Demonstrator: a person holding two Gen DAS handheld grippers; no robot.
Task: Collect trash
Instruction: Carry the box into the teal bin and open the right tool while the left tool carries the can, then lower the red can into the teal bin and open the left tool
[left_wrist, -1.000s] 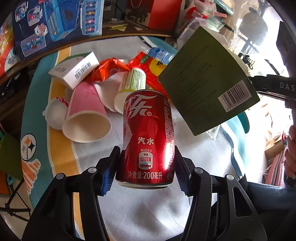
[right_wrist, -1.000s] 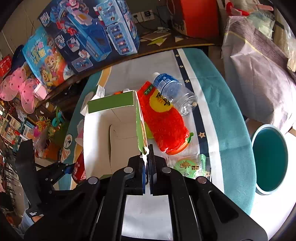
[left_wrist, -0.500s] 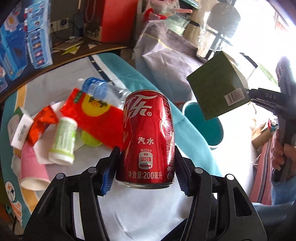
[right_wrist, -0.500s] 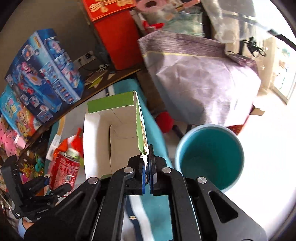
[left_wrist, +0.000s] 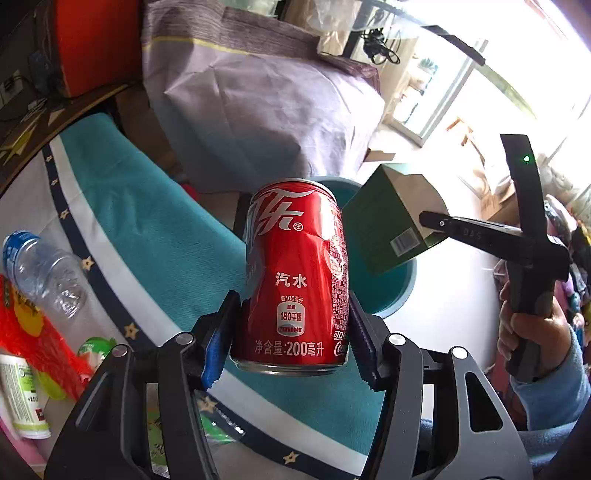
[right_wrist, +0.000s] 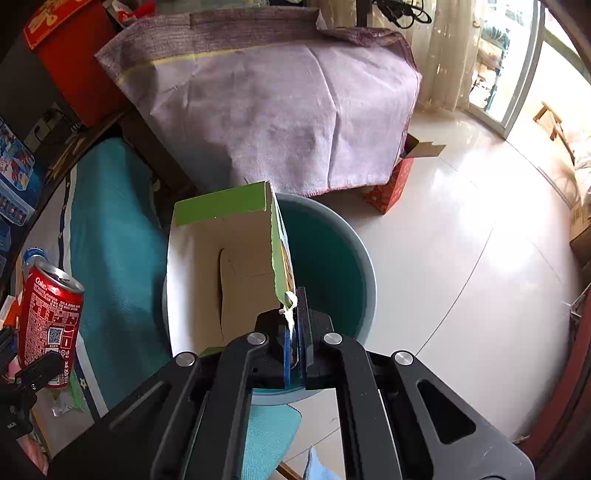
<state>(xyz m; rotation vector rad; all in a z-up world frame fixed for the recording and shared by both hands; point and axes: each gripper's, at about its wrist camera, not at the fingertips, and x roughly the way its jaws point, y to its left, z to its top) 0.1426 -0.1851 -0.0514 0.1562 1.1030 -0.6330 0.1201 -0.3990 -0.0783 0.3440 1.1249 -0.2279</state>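
My left gripper (left_wrist: 291, 343) is shut on a dented red cola can (left_wrist: 295, 277), held upright above the table's teal edge; the can also shows in the right wrist view (right_wrist: 50, 325). My right gripper (right_wrist: 293, 332) is shut on a flap of an open green carton (right_wrist: 229, 269) and holds it over the teal bin (right_wrist: 332, 266) on the floor. The carton (left_wrist: 391, 225) and the bin (left_wrist: 391, 291) also show in the left wrist view, right of the can.
On the table lie a clear plastic bottle (left_wrist: 48, 273), a red snack bag (left_wrist: 29, 332) and a white-green cup (left_wrist: 22, 398). A large bundle under lilac cloth (right_wrist: 273, 103) stands behind the bin. A red box (right_wrist: 70, 55) sits further back.
Both grippers have swung right, away from the trash pile toward the bin. The carton now hangs over the bin and the can has come close beside it.
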